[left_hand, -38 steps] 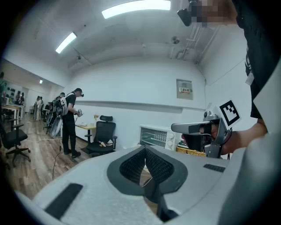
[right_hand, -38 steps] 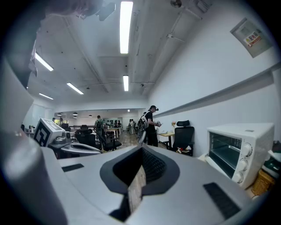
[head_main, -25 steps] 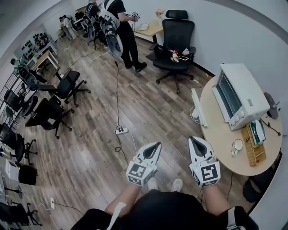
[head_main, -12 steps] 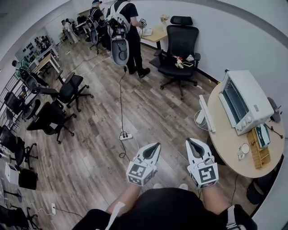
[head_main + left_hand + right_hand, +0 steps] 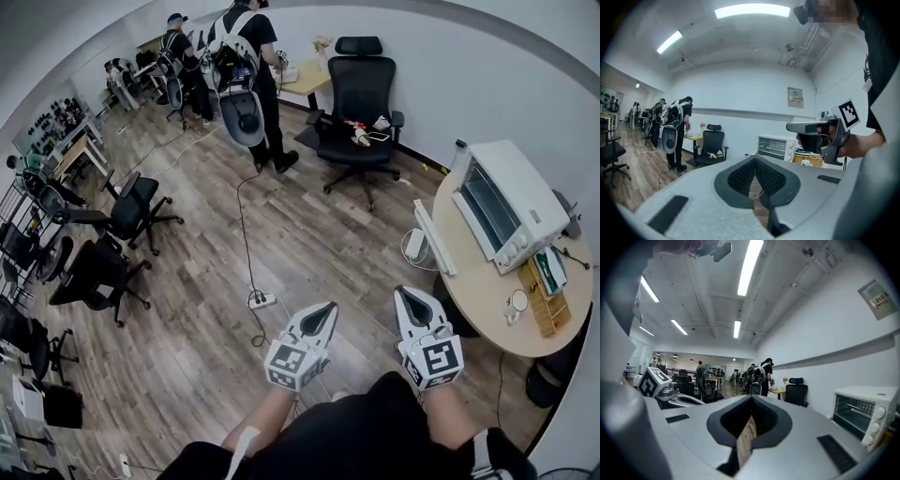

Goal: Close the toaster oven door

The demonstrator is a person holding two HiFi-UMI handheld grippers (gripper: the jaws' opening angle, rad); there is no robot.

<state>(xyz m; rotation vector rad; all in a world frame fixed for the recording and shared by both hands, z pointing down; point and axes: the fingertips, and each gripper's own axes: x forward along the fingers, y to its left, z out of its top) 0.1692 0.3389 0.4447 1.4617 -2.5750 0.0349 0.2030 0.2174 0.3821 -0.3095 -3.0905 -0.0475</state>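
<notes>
Left claw point(image 5: 329, 305), right claw point(image 5: 401, 292) held closed, empty; white boxy metal toaster oven point(image 5: 511, 202) set on round beige desk point(image 5: 472, 286).

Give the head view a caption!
Shut left gripper and shut right gripper hover near white toaster oven on beige round table.
</notes>
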